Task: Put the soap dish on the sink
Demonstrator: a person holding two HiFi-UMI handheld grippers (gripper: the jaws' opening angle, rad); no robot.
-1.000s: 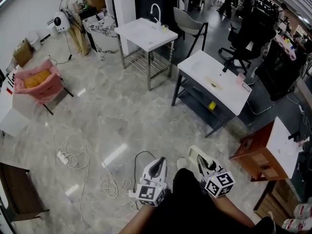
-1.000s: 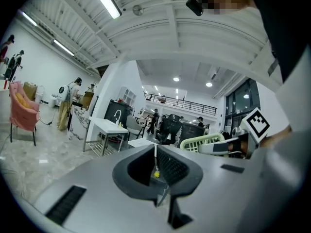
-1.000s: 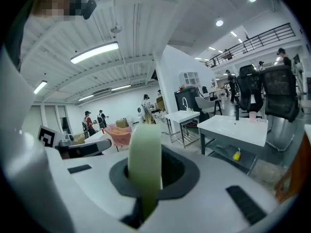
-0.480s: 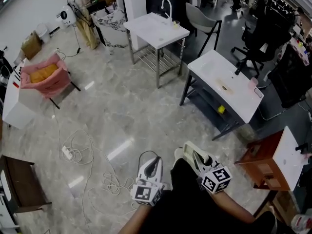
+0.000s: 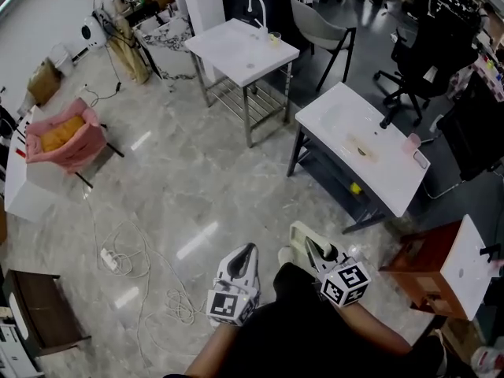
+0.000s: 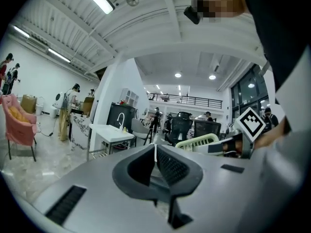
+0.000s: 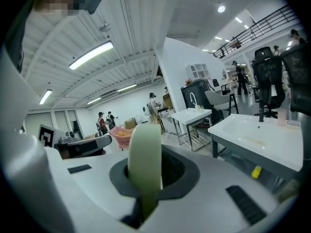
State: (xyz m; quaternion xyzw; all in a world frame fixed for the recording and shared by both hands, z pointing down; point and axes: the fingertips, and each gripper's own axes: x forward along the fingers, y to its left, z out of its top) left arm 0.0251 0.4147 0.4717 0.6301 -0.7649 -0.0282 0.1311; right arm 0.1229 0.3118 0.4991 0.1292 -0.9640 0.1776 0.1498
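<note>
The white sink point(image 5: 346, 124) is standing well apart from me across the floor, while my left claw point(image 5: 247, 252) is hanging closed and empty, and my right claw point(image 5: 313, 249) is gripping the pale green soap dish point(image 7: 145, 159).

Glossy grey floor point(image 5: 197, 179) with a white power strip point(image 5: 109, 260)

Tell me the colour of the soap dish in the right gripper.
Pale green soap dish, clearest in the right gripper view.
</note>
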